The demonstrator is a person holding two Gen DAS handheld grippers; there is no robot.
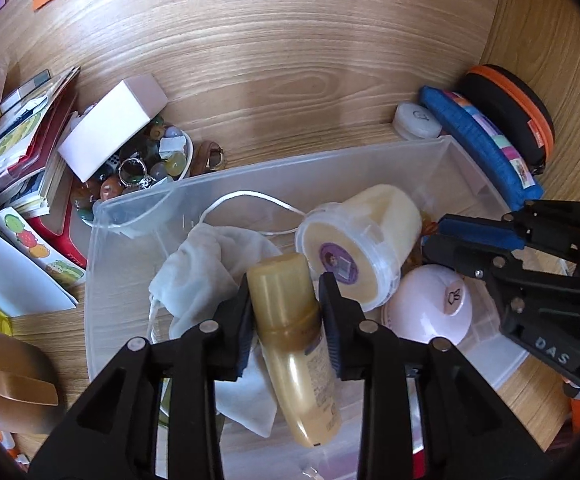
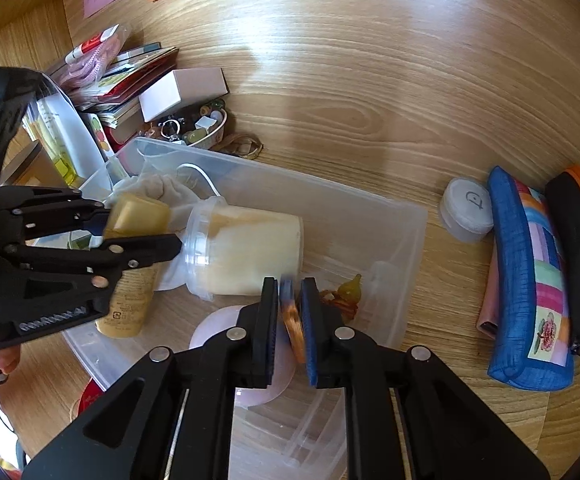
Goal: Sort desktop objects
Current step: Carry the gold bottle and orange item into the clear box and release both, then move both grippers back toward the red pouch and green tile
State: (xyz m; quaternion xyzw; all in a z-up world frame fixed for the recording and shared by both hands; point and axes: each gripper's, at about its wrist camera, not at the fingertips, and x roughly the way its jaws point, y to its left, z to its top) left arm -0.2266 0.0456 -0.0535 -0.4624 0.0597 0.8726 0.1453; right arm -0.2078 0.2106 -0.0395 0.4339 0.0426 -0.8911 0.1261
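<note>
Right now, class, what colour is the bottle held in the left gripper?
Golden yellow, cap included. The bottle in the left gripper shows best in the left wrist view.

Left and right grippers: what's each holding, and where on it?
Left gripper clamps the tan plastic bottle just below its cap. Right gripper pinches a thin orange-brown disc by its flat faces.

Glossy wood-grain desk [image 1: 290,60], translucent smooth plastic bin [image 1: 117,240], soft white cloth pouch [image 1: 197,264], glossy amber plastic bottle [image 1: 290,320], rough blue woven fabric case [image 2: 518,280], matt black plastic claw [image 1: 285,316]
</note>
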